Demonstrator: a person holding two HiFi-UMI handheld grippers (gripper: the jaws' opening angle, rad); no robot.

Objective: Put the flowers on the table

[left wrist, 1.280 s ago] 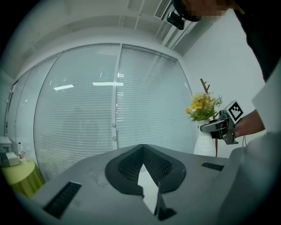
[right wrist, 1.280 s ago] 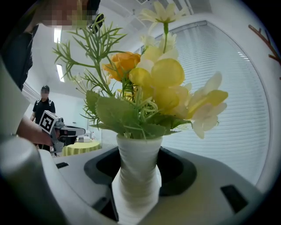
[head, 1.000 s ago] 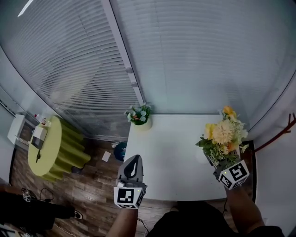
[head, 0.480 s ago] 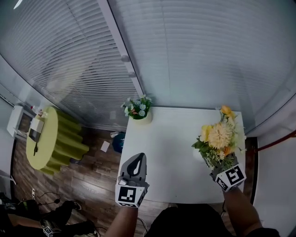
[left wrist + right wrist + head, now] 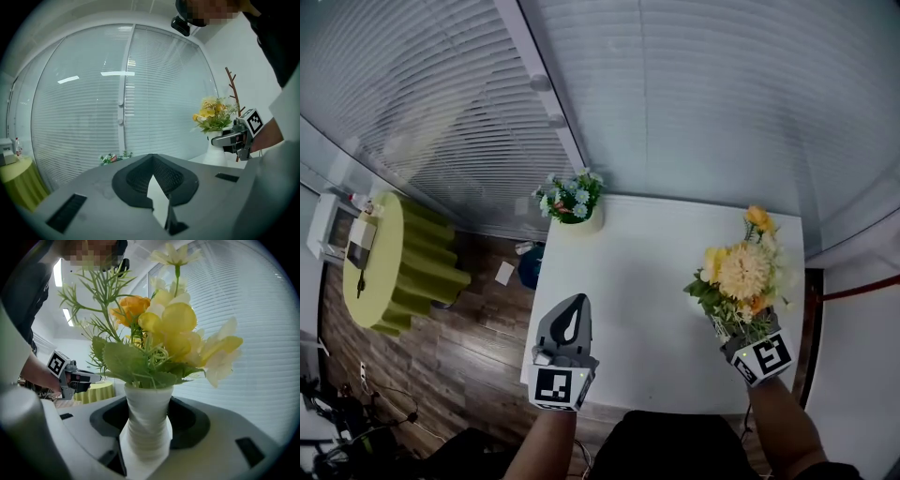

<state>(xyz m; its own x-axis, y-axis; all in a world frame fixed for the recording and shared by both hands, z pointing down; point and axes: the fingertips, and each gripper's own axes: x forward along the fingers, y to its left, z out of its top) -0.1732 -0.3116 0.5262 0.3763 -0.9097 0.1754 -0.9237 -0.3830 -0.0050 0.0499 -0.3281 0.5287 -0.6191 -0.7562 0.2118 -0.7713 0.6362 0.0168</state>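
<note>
Snugly between right gripper (image 5: 146, 439) jaws: vase (image 5: 147, 413)

Table: white table (image 5: 656, 309), rectangular, set against the blinds.
Far left corner: I see a small pot of blue and white flowers (image 5: 570, 199) standing upright on it.
Floor: dark wood floor (image 5: 478, 352).
On floor, left of table: yellow-green round table (image 5: 398, 272), blue object (image 5: 532, 267), white sheet (image 5: 504, 274).

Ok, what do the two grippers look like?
The left gripper and right gripper are grey moulded shells with black recessed mouths. Each carries a white cube printed with black square markers. Forearms are bare; no cables show.
</note>
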